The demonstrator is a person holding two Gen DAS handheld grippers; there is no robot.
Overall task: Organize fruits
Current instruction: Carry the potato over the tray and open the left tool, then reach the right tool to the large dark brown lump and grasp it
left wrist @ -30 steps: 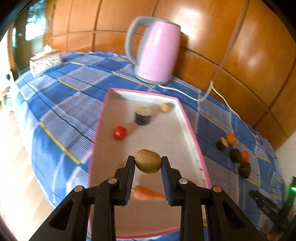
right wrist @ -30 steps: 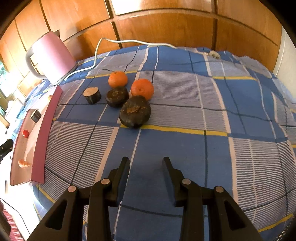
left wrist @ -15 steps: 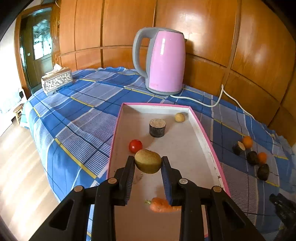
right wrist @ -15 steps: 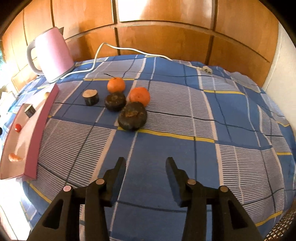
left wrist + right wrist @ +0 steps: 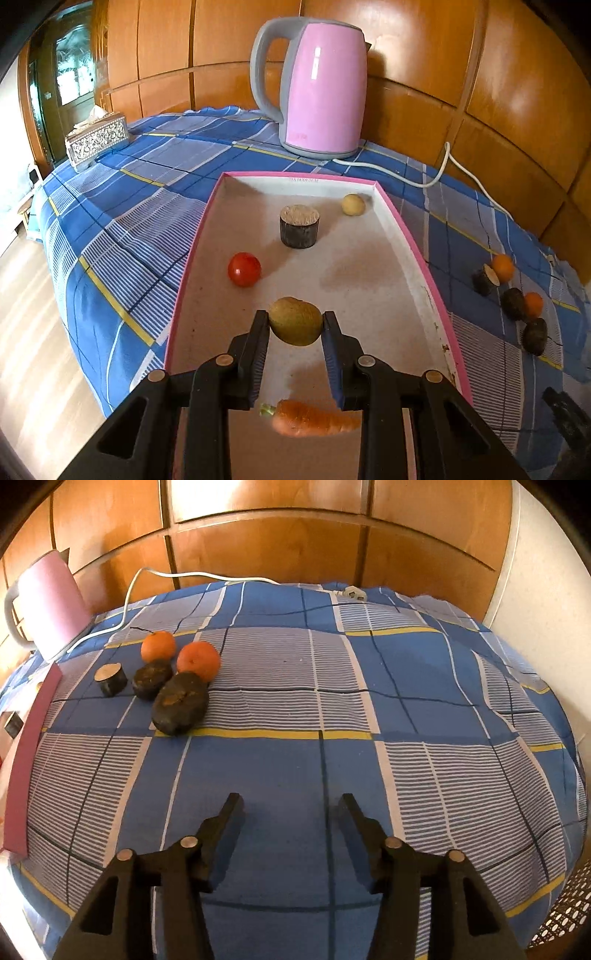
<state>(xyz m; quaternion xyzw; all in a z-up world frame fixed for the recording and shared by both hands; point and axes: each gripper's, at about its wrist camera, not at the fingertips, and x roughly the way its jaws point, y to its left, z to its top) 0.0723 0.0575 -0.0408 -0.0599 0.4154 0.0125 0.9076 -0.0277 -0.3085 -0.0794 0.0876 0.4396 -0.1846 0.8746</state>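
My left tool (image 5: 295, 323) pinches a greenish-brown kiwi (image 5: 294, 320) between its two fingers, held above the near half of the pink-rimmed tray (image 5: 413, 251). Below the tool a carrot (image 5: 314, 422) lies on the tray floor. Ahead of the kiwi sit a red tomato (image 5: 243, 268), a dark cut stump (image 5: 299, 226) and a small yellow ball-shaped fruit (image 5: 353, 204) near the far wall.

My right tool (image 5: 290, 806) is spread and holds nothing, above bare blue checked cloth (image 5: 369, 709). Far ahead to its left sit two oranges (image 5: 198, 660), two dark lumps (image 5: 180, 702) and a small stump (image 5: 110, 679), clustered close together.

The bench carries the cloth, a pink kettle (image 5: 321, 85) with a white cord (image 5: 432, 177), and a tissue box (image 5: 96, 140). Wood panelling (image 5: 295, 546) lines the wall behind.
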